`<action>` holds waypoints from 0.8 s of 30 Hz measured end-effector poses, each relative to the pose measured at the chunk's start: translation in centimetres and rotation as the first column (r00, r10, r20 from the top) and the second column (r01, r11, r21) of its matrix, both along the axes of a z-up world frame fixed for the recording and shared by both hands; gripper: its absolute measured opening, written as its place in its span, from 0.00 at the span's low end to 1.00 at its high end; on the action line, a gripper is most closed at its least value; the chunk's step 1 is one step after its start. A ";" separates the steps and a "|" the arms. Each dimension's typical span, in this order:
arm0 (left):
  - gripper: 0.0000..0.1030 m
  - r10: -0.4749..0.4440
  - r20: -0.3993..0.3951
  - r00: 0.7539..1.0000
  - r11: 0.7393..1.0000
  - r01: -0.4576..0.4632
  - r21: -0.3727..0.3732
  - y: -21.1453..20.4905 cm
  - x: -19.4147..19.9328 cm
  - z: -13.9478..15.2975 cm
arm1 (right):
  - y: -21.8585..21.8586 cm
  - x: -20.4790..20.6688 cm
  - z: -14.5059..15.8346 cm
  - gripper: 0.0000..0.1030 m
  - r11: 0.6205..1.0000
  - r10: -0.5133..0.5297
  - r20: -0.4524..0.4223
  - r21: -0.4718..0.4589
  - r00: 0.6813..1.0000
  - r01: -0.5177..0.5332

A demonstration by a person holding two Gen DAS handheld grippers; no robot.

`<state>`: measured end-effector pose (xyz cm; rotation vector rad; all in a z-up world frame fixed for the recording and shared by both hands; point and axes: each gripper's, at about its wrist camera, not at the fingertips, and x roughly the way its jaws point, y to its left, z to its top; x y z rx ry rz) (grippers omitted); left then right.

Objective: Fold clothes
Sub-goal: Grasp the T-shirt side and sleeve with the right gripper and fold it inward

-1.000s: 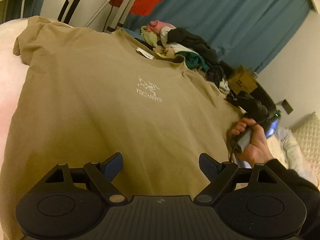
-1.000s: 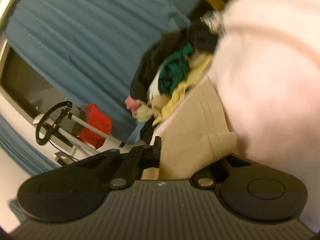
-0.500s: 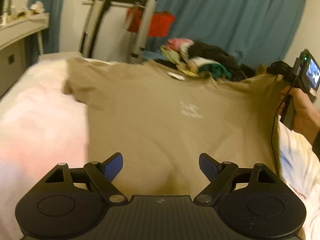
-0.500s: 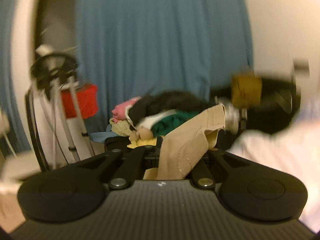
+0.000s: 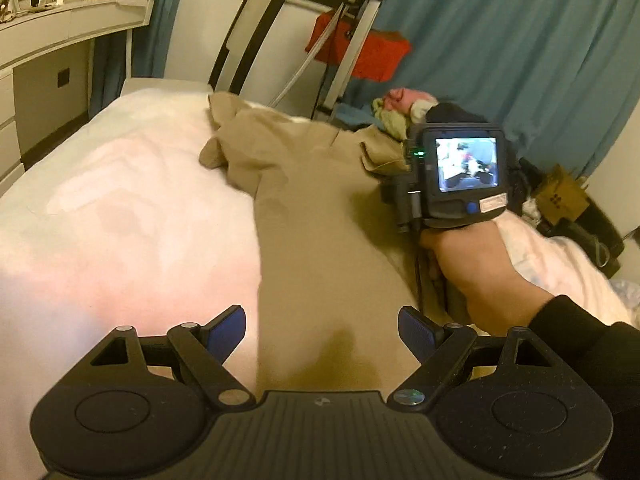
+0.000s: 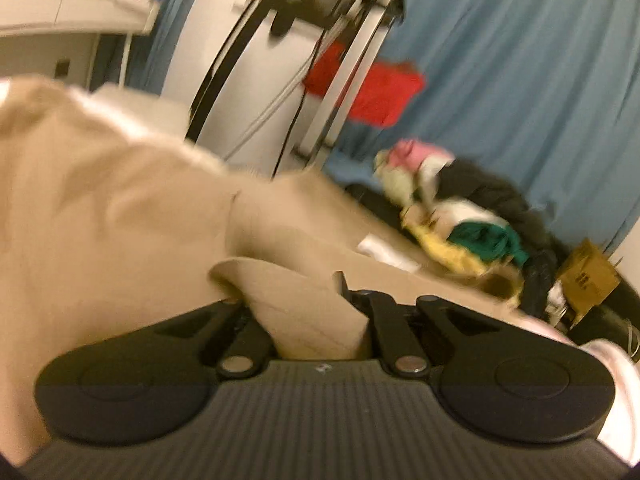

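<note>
Blue curtains [image 5: 520, 40] hang behind the white bed [image 5: 120, 208] where our tan T-shirt [image 5: 320, 240] lies, folded lengthwise over its middle. We hold the left gripper [image 5: 320, 330] low over the near hem, its 2 blue pads [image 5: 226, 330] spread wide with nothing between them. Our right gripper [image 6: 308, 312] is clamped tight on a fold of the shirt, lifted over the garment beside a clothes pile [image 6: 460, 216].
</note>
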<state>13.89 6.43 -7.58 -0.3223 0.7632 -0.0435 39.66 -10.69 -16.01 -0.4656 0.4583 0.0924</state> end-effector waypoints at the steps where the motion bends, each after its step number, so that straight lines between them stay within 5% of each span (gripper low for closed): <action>1: 0.82 0.002 -0.002 1.000 1.000 -0.002 0.004 0.1 0.2 -0.2 | -0.1 0.4 -0.2 0.07 1.000 -0.002 -0.007 0.010 1.000 0.002; 5: 0.82 0.001 0.028 1.000 1.000 -0.002 0.031 0.0 0.6 -0.2 | -1.1 1.7 1.2 0.13 0.992 0.019 -0.062 0.127 0.998 -0.011; 7: 0.82 -0.009 0.033 0.999 0.999 0.008 0.040 -0.2 0.8 -0.3 | -2.0 1.2 2.4 0.38 0.974 0.030 -0.099 0.225 0.995 -0.007; 9: 0.82 -0.020 0.025 0.999 0.999 0.020 0.031 -0.4 0.9 -0.4 | -3.0 -0.4 3.5 0.80 0.943 0.044 -0.109 0.334 0.993 -0.005; 12: 0.82 -0.021 0.034 0.999 0.999 0.020 0.049 -0.9 0.4 0.0 | -5.5 -4.1 5.8 0.83 0.879 0.054 -0.097 0.478 0.994 -0.001; 17: 0.82 -0.038 0.063 0.997 0.995 0.032 0.100 -2.4 -1.1 0.9 | -9.7 -13.6 9.6 0.83 0.820 0.016 -0.045 0.572 0.999 0.013; 24: 0.82 -0.113 0.079 0.990 0.991 0.107 0.076 -4.1 -4.9 3.2 | -14.8 -28.4 12.5 0.83 0.830 -0.032 -0.016 0.557 0.999 0.035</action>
